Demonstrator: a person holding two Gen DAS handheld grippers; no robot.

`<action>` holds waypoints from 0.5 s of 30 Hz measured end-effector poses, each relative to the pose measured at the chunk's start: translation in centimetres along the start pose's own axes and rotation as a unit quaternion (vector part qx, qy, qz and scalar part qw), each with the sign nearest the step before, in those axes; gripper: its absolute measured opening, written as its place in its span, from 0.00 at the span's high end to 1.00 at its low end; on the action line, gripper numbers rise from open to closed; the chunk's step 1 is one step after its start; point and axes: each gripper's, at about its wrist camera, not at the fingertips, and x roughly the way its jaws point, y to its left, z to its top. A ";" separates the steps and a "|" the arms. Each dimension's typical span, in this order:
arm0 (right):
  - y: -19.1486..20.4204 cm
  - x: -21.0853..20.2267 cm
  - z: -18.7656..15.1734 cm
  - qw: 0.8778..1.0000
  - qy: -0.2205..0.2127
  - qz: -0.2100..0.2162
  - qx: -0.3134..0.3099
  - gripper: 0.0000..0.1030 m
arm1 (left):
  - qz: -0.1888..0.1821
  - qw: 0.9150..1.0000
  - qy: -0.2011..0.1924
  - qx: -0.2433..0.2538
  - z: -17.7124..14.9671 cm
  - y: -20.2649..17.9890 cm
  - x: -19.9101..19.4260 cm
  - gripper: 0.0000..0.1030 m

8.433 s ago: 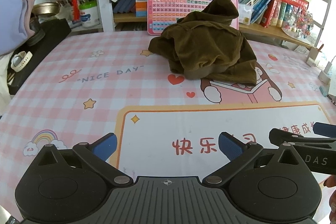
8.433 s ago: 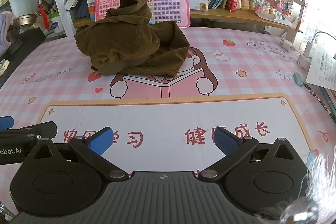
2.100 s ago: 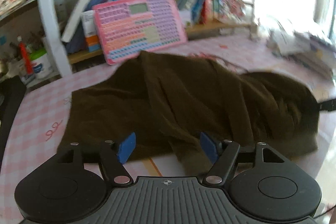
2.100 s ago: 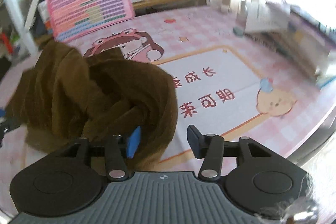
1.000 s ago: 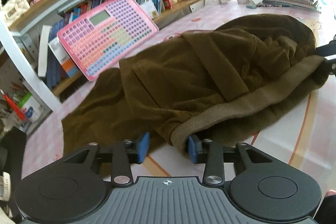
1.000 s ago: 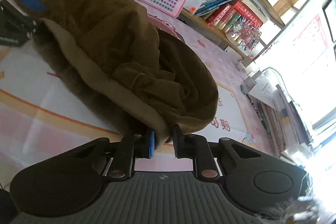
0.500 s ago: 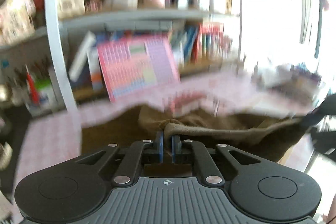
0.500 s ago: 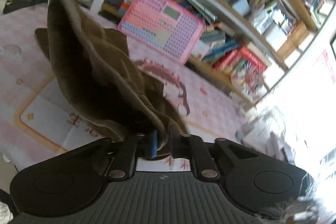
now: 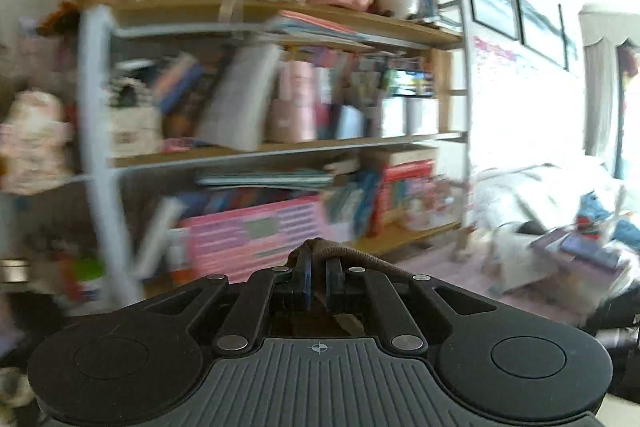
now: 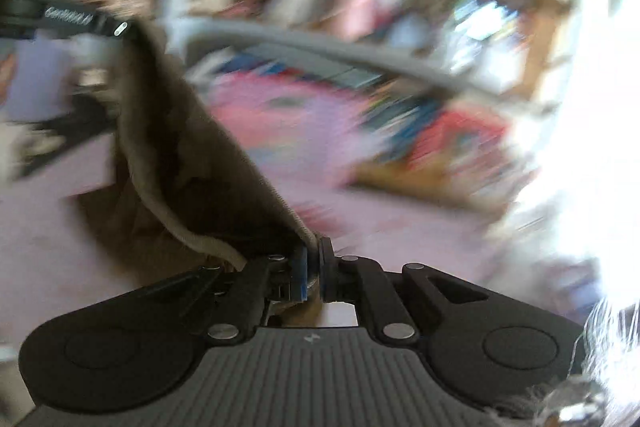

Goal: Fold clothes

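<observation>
The brown garment (image 10: pixel 192 163) hangs in the air, stretched by its ribbed hem between both grippers. My right gripper (image 10: pixel 314 267) is shut on one end of the hem. My left gripper (image 9: pixel 318 277) is shut on the other end; only a small fold of brown hem (image 9: pixel 340 253) shows above its fingers in the left wrist view. In the right wrist view the left gripper (image 10: pixel 68 21) shows at the upper left, holding the garment's far end. Both views are blurred by motion.
The bookshelf (image 9: pixel 260 151) full of books and plush toys fills the background, with the pink toy keyboard (image 9: pixel 256 237) leaning at its base. The pink table surface (image 10: pixel 48 227) lies below the garment. A stack of papers and books (image 9: pixel 572 251) sits at the right.
Both grippers have lifted the garment high off the table. The left camera now looks at the upper shelves, and the garment hangs down between the grippers.
</observation>
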 end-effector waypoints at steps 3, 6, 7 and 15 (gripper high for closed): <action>-4.5 -1.2 3.5 0.993 -0.059 -0.100 -0.033 0.96 | -0.036 0.998 -0.041 -0.039 4.0 -1.8 3.3 0.95; -7.4 -3.5 8.4 0.972 -0.134 -0.183 -0.063 0.96 | -0.066 0.989 -0.106 -0.078 8.8 -2.7 4.9 0.95; -7.8 -4.9 10.1 0.962 -0.166 -0.206 -0.071 0.96 | -0.075 0.984 -0.132 -0.088 10.4 -2.6 4.8 0.95; -1.8 -13.3 14.6 0.933 -0.280 -0.200 -0.107 0.96 | -0.137 0.969 -0.184 -0.096 12.9 2.2 3.5 0.95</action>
